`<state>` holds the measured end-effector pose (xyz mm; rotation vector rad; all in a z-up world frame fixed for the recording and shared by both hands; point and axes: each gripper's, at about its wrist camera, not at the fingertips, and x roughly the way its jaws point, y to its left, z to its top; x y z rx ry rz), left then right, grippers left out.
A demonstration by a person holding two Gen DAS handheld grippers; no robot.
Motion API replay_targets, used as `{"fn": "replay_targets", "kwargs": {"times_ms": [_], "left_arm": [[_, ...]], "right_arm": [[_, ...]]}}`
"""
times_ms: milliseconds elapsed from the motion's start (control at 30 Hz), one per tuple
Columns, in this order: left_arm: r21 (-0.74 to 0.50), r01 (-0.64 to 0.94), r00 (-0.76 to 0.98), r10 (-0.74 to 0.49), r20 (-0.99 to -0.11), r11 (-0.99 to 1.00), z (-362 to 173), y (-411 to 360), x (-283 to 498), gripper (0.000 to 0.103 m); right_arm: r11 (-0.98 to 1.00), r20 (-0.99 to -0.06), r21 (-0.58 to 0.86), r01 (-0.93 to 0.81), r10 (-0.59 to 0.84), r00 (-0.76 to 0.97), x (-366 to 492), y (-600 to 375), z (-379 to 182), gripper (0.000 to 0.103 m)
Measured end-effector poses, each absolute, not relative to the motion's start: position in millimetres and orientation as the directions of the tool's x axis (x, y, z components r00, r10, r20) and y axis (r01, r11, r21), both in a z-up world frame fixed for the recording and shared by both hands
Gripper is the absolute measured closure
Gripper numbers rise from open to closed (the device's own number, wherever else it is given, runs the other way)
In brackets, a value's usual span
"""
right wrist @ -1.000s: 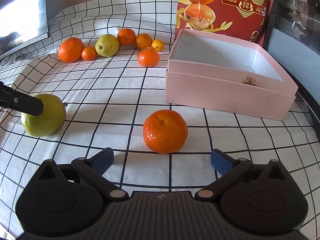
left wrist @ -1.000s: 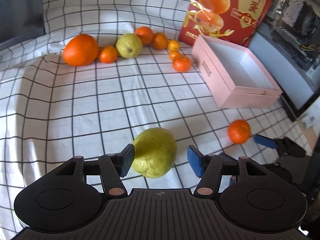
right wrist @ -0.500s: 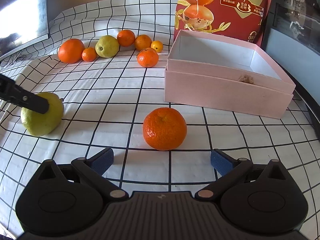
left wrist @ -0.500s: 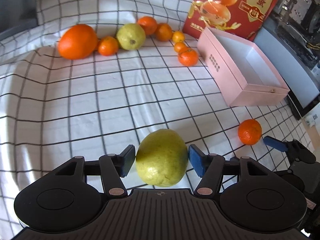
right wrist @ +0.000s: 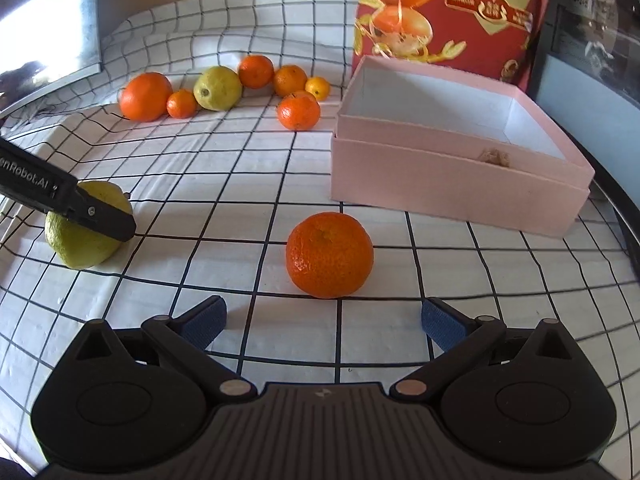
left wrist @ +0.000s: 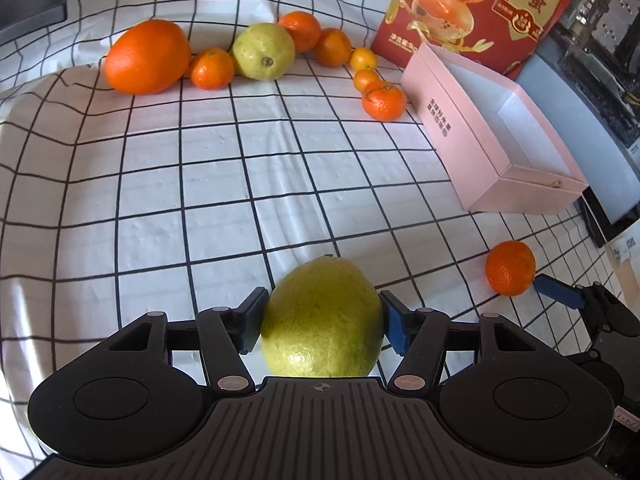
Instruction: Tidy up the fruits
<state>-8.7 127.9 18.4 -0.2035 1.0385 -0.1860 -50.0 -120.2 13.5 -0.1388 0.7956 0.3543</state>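
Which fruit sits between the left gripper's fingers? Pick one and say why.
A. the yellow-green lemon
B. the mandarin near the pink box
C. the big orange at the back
A: the left gripper has its blue fingers pressed against both sides of the yellow-green lemon.

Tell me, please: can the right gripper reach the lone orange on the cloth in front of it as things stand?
Probably yes. The right gripper is open, and the orange sits just ahead of its fingers on bare checked cloth, centred on the gap. The pink box stands behind it, apart.
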Motion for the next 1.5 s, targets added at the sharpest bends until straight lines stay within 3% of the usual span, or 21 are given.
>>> {"fn": "replay_targets", "kwargs": {"times_ms": [133,233,433,500,600,867,1000,1233,1300,1433,1500], "left_arm": [[-0.255,0.029,0.517,-0.233,-0.824,0.966,17,127,-13,0.038],[-0.265,0.023,0.536,-0.235,-0.811,0.964,16,128,-17,0.038],[-0.196,0.065,0.539,-0.2,-0.818,0.978,16,119,-21,0.038],[-0.183,0.07,0.539,-0.191,-0.82,0.981,16,117,-22,0.038],[-0.208,0.041,0.544,-0.197,-0.816,0.977,16,121,-21,0.038],[-0.254,0.008,0.584,-0.21,-0.784,0.967,28,114,-17,0.039],[-0.312,0.12,0.681,-0.307,-0.665,0.942,82,95,5,0.039],[-0.259,0.312,0.762,-0.403,-0.506,0.914,178,24,85,0.038],[-0.265,0.341,0.739,-0.431,-0.517,0.902,182,1,117,0.038],[-0.321,0.304,0.578,-0.442,-0.686,0.897,135,-41,182,0.039],[-0.328,0.298,0.52,-0.441,-0.732,0.896,103,-60,200,0.039]], "right_arm": [[0.937,-0.708,0.016,-0.35,0.258,0.657,-46,-121,13,0.0],[0.936,-0.705,0.021,-0.352,0.264,0.659,-39,-119,15,0.008],[0.923,-0.714,0.013,-0.384,0.277,0.643,-27,-113,20,0.034],[0.917,-0.716,0.005,-0.4,0.282,0.638,-26,-112,22,0.049],[0.913,-0.719,-0.007,-0.408,0.279,0.637,-28,-116,24,0.058],[0.927,-0.719,0.037,-0.374,0.285,0.634,-26,-139,31,0.059],[0.929,-0.655,0.08,-0.36,0.322,0.684,-22,-157,64,0.059],[0.959,-0.529,-0.016,-0.283,0.232,0.816,32,-178,129,0.059],[0.968,-0.537,-0.06,-0.243,0.174,0.826,54,-182,131,0.059],[0.976,-0.641,-0.049,-0.21,0.131,0.756,92,-191,106,0.059],[0.977,-0.692,-0.056,-0.204,0.109,0.714,107,-192,82,0.059]]}}
